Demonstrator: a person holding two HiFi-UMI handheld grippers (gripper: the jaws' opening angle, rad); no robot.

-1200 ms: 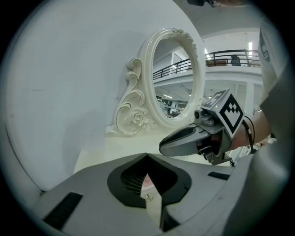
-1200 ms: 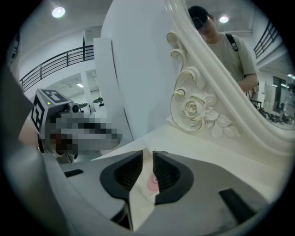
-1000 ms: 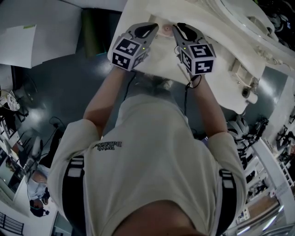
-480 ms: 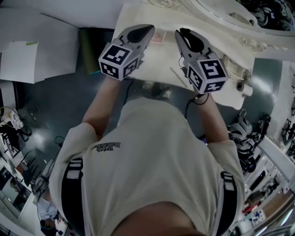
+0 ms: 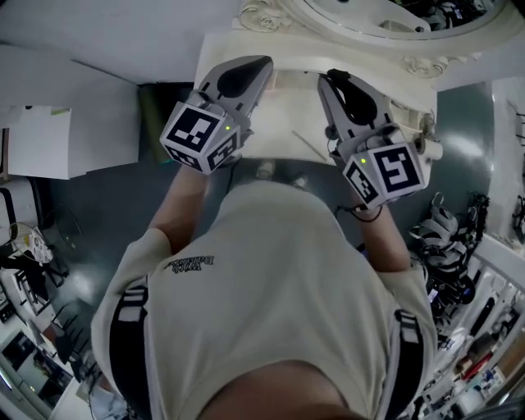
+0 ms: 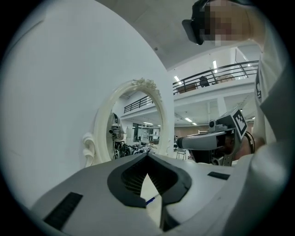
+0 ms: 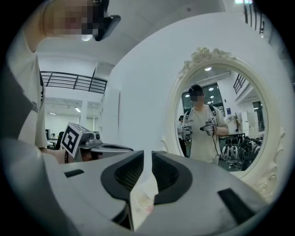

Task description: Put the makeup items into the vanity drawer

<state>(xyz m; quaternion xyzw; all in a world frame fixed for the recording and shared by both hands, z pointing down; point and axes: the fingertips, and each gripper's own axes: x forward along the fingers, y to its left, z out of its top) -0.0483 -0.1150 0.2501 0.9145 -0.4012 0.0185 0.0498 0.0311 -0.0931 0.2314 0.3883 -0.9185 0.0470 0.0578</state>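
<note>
Both held over white vanity tabletop (image 5: 275,123), right by ornate white mirror frame (image 5: 271,16). Tips of left gripper (image 5: 264,64) pinched together, empty. Narrow gap on right gripper (image 5: 332,79), jaws just been closing, nothing between. On tabletop between them: small pale pink makeup item (image 5: 289,82), untouched.

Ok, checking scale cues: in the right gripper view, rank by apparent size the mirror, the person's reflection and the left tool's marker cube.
1. mirror
2. person's reflection
3. left tool's marker cube, smallest despite being nearest the camera
</note>
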